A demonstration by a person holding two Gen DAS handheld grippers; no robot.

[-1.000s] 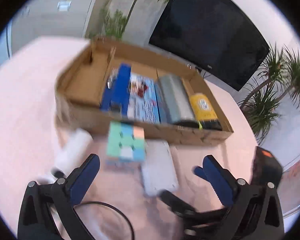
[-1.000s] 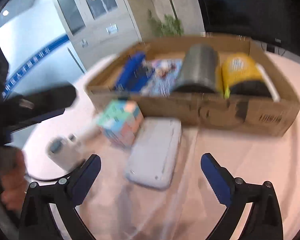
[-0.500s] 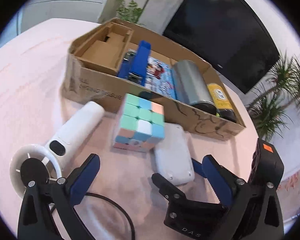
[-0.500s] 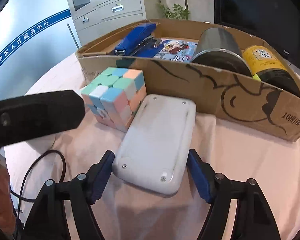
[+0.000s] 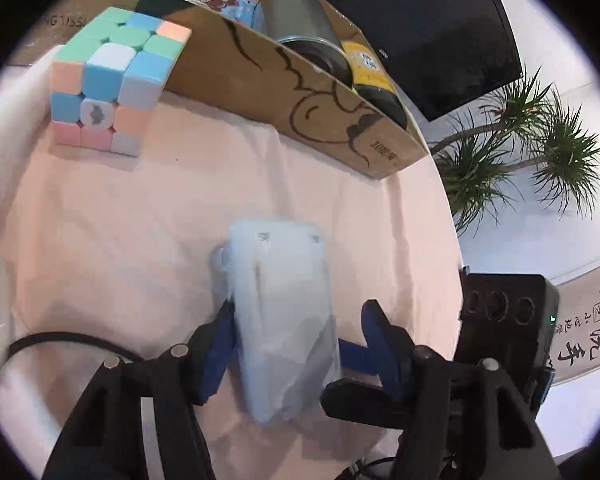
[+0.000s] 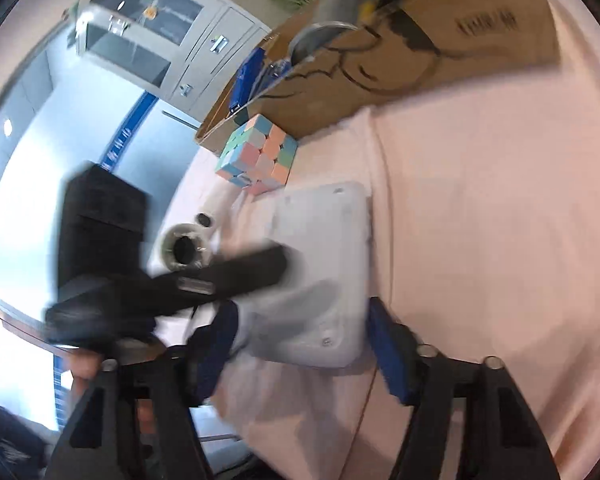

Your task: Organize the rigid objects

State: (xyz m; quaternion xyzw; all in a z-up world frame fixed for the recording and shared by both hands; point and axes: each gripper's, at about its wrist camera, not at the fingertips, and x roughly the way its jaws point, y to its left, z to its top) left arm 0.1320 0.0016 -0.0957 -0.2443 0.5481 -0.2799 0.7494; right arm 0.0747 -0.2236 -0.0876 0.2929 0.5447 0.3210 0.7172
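Note:
A flat white device (image 5: 284, 312) lies on the pink cloth, its screwed back up, between the fingers of both grippers. My left gripper (image 5: 300, 344) is closing around it: the left pad touches its edge and a gap shows at the right pad. My right gripper (image 6: 302, 340) is also closing, and both of its blue pads sit against the white device (image 6: 324, 272). A pastel puzzle cube (image 5: 112, 80) stands just beyond, by the cardboard box (image 5: 260, 80). The left gripper's black finger crosses the device in the right wrist view.
The cardboard box (image 6: 440, 60) holds a silver can (image 5: 300, 20), a yellow-labelled bottle (image 5: 368, 64), a blue stapler and a picture book. A white handheld fan (image 6: 188, 240) lies left of the device, and a black cable (image 5: 60, 340) curls nearby. A person's hand (image 6: 84, 364) holds the left gripper.
Both grippers dropped and moved in on the white device, and their jaws narrowed from wide apart to either side of it. The right wrist view has rolled.

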